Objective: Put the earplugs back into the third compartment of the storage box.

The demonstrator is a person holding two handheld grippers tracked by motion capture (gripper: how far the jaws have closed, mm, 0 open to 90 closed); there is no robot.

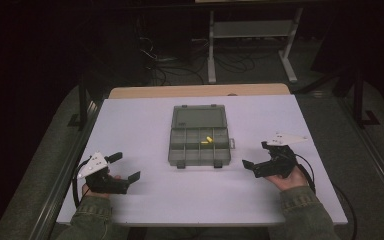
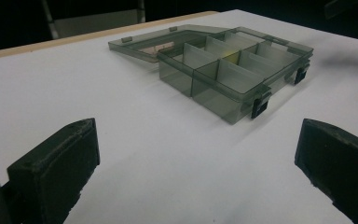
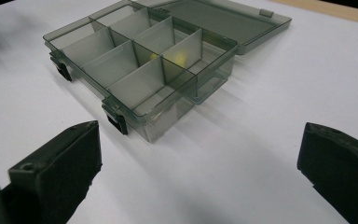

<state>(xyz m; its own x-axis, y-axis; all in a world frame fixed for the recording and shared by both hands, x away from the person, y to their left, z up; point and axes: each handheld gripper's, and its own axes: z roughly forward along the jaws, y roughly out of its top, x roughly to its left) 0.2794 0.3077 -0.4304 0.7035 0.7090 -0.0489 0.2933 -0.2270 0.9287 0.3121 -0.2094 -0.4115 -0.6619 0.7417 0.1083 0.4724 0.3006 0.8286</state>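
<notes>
A smoky-grey plastic organiser box (image 1: pixel 199 145) lies open in the middle of the white table, its lid (image 1: pixel 198 118) folded flat away from me. Several compartments divide its tray. Two small yellow pieces (image 1: pixel 207 140) rest in a back-row compartment right of centre; a yellow glow (image 3: pixel 179 58) shows through the walls in the right gripper view. My left gripper (image 1: pixel 125 166) is open at the near left, pointing towards the box (image 2: pixel 235 70), well short of it. My right gripper (image 1: pixel 254 156) is open at the near right, also aimed at the box (image 3: pixel 142 65), with nothing between its jaws.
The white table (image 1: pixel 145 200) has bare surface all around the box. A wooden strip (image 1: pixel 200 91) runs along its far edge. Beyond it stand a white metal frame (image 1: pixel 252 37) and loose cables (image 1: pixel 180 62) on the dark floor.
</notes>
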